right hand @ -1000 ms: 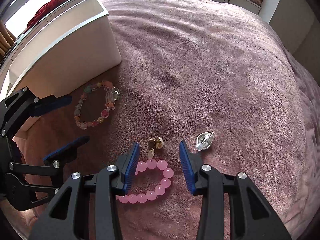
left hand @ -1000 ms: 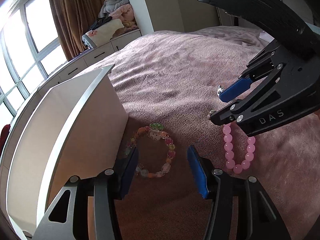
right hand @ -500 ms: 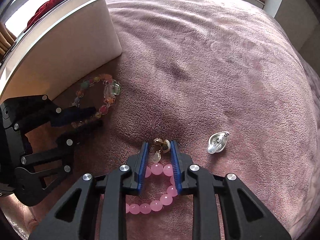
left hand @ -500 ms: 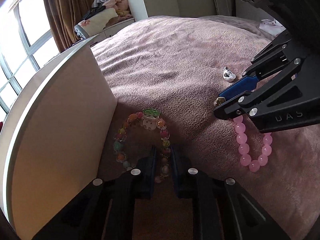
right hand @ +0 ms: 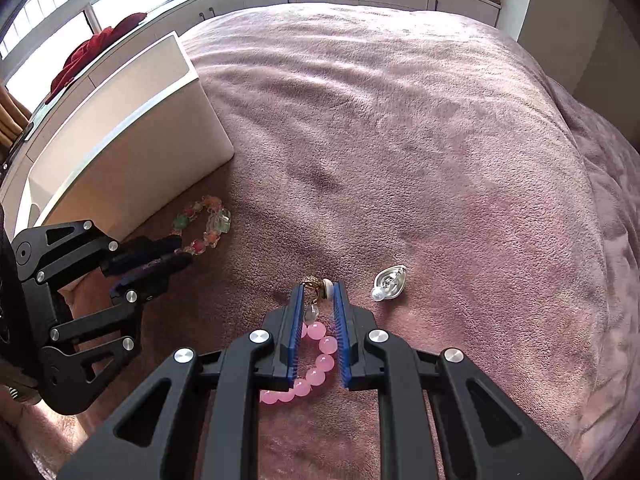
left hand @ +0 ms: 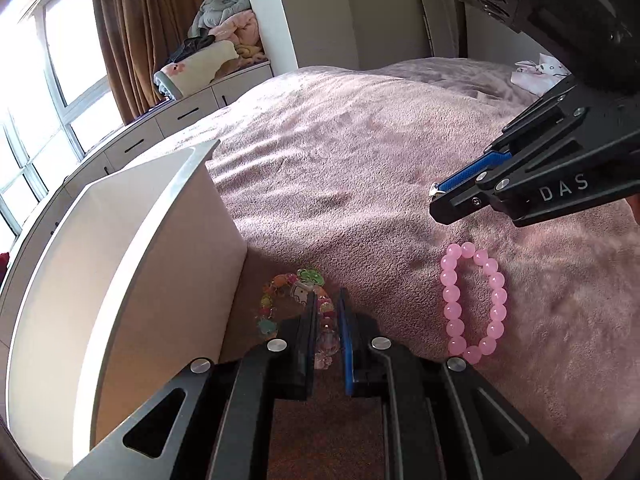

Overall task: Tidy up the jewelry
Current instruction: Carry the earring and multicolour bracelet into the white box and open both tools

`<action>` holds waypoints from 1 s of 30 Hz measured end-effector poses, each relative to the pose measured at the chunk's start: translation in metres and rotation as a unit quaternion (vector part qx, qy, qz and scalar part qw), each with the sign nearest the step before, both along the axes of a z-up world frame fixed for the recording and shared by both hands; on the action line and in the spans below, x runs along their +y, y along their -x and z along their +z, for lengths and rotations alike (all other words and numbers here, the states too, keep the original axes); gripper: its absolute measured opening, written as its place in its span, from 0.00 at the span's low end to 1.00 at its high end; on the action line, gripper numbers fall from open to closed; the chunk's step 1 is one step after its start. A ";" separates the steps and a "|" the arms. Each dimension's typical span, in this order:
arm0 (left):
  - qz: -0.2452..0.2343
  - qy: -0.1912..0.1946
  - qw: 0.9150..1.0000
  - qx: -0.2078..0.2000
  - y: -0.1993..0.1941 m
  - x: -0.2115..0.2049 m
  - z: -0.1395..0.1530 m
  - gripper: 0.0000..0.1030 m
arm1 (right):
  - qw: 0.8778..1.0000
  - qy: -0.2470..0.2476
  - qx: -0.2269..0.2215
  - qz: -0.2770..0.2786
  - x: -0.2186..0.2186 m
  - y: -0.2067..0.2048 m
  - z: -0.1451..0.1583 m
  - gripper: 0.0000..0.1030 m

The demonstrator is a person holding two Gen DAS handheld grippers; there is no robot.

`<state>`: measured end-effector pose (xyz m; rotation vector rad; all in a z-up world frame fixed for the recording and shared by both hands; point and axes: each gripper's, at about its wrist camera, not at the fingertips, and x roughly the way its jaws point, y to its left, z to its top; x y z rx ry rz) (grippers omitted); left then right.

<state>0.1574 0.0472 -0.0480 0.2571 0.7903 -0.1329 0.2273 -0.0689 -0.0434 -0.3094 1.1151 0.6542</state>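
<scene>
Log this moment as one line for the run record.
left gripper: shut on multicolour bracelet | right gripper: shut on gold earring | pink bracelet, silver earring: on blanket | white box: contents unseen

The right gripper (right hand: 316, 294) pinches a small gold earring (right hand: 316, 285) between its blue pads above a pink round-bead bracelet (right hand: 310, 368) on the mauve plush bed (right hand: 400, 140). A silver pearl earring (right hand: 390, 283) lies just right. The left gripper (right hand: 176, 256) clamps a multicoloured bead bracelet (right hand: 204, 224) beside a white rectangular box (right hand: 132, 136).

Both grippers have closed — the left gripper (left hand: 325, 322) onto the multicolored bracelet (left hand: 276, 308), the right gripper (right hand: 318, 304) onto the gold earring (right hand: 316, 286). Both have since lifted — 1 piece each.
</scene>
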 end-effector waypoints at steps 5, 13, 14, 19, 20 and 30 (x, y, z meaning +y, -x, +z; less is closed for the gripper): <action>-0.003 0.003 1.000 -0.027 0.010 -0.002 0.030 0.15 | 1.000 -0.022 -0.019 -0.013 -0.011 0.004 0.033 0.15; -0.013 0.020 0.996 -0.086 0.039 -0.002 0.091 0.14 | 0.996 -0.062 -0.053 -0.022 -0.002 0.009 0.089 0.15; -0.014 0.021 0.995 -0.092 0.044 -0.001 0.098 0.14 | 0.996 -0.067 -0.056 -0.023 0.001 0.009 0.094 0.15; -0.008 0.030 0.992 -0.120 0.060 0.010 0.129 0.13 | 0.994 -0.084 -0.070 -0.016 0.016 0.015 0.120 0.15; -0.004 0.030 0.992 -0.125 0.063 0.014 0.134 0.13 | 0.993 -0.089 -0.072 -0.015 0.021 0.014 0.122 0.15; 0.053 0.049 0.985 -0.160 0.084 0.074 0.171 0.13 | 0.989 -0.123 -0.084 0.018 0.080 0.020 0.148 0.15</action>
